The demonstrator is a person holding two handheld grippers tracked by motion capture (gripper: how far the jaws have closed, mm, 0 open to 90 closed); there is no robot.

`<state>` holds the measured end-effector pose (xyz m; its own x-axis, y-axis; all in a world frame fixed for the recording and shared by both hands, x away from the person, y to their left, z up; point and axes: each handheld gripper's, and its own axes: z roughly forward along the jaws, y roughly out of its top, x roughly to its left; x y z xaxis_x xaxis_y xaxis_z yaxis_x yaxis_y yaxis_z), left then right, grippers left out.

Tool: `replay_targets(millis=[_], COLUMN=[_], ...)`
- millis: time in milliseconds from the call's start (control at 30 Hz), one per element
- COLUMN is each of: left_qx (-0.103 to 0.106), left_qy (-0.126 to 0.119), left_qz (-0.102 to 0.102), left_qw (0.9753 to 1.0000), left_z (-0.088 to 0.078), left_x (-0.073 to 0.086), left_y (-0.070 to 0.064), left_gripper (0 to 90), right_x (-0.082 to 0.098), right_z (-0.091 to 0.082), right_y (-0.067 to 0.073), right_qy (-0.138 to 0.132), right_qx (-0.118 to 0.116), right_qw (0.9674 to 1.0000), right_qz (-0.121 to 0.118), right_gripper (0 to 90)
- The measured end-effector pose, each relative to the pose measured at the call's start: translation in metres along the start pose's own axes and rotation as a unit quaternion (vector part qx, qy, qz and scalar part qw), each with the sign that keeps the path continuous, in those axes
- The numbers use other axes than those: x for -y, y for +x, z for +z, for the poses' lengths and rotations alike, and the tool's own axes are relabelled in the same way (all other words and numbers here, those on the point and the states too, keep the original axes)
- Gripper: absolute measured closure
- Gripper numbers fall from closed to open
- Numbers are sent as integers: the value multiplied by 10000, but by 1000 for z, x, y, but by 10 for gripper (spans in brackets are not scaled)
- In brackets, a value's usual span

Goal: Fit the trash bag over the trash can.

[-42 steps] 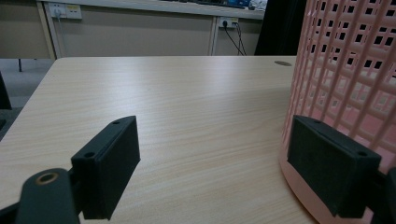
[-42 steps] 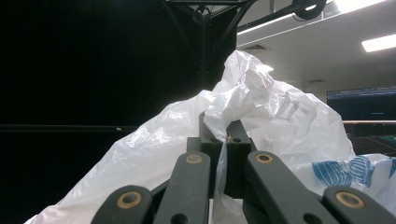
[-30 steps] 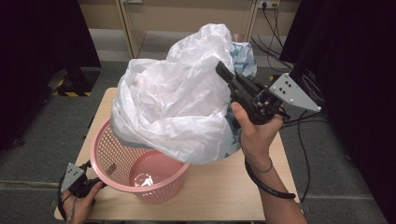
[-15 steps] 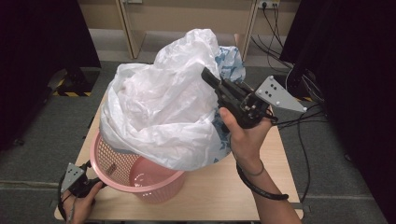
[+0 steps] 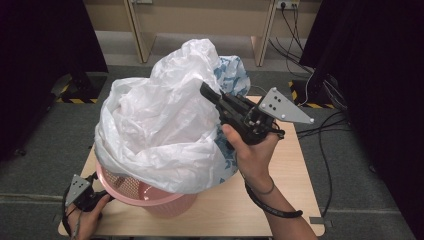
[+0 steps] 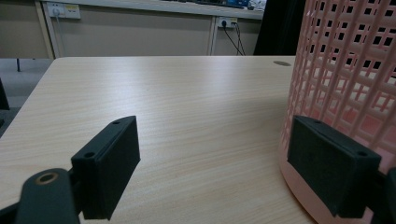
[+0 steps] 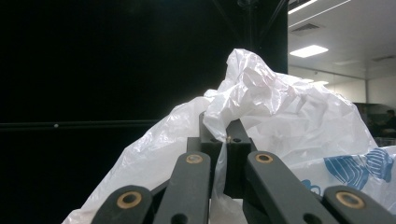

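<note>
A big crumpled white plastic bag point(image 5: 160, 135) hangs over the pink lattice basket point(image 5: 150, 197) and hides most of its mouth. My right gripper point(image 5: 206, 93) is up above the table, shut on a fold of the bag's upper edge. The right gripper view shows that fold pinched between the pads of the right gripper point(image 7: 225, 140), with the bag point(image 7: 289, 107) billowing behind. At the table's front left corner my left gripper point(image 5: 97, 194) rests open next to the basket. In its own view the left gripper point(image 6: 219, 163) has bare tabletop between the jaws, and the right jaw stands close against the basket wall point(image 6: 345, 70).
White plastic with a blue print point(image 5: 230, 75) shows behind the white bag. The wooden table point(image 5: 295, 170) has bare surface to the right of the basket. Cables point(image 5: 325, 120) trail off the right edge to the floor. Dark curtains stand at both sides.
My right gripper has carried the bag leftward and slightly down, so the bag now covers more of the basket. The left gripper has stayed put.
</note>
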<state>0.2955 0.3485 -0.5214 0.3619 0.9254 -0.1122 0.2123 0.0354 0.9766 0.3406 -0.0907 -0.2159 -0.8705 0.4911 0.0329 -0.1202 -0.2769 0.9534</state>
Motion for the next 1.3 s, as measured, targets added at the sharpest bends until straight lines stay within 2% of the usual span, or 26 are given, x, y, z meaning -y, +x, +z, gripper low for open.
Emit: replay_targets(millis=[500,767,1100,1300], left_qx=[3,6,9,13], left_qy=[16,1,2,17], left_qz=[17,-1,0,21], left_qw=[10000,10000,10000,10000], left_z=[0,1,1,1], left_x=[0,0,0,0], left_y=[0,0,0,0], left_gripper=[162,162,162,163], right_x=[8,17,31,39], right_z=[4,7,9,9], right_y=[12,18,30,38], right_qy=[172,368,712,891], right_qx=[-330,-482,-793,-953], right_qw=[9991,9975,9924,9892], right_qz=[224,354,617,675], right_gripper=[900,900,900,900])
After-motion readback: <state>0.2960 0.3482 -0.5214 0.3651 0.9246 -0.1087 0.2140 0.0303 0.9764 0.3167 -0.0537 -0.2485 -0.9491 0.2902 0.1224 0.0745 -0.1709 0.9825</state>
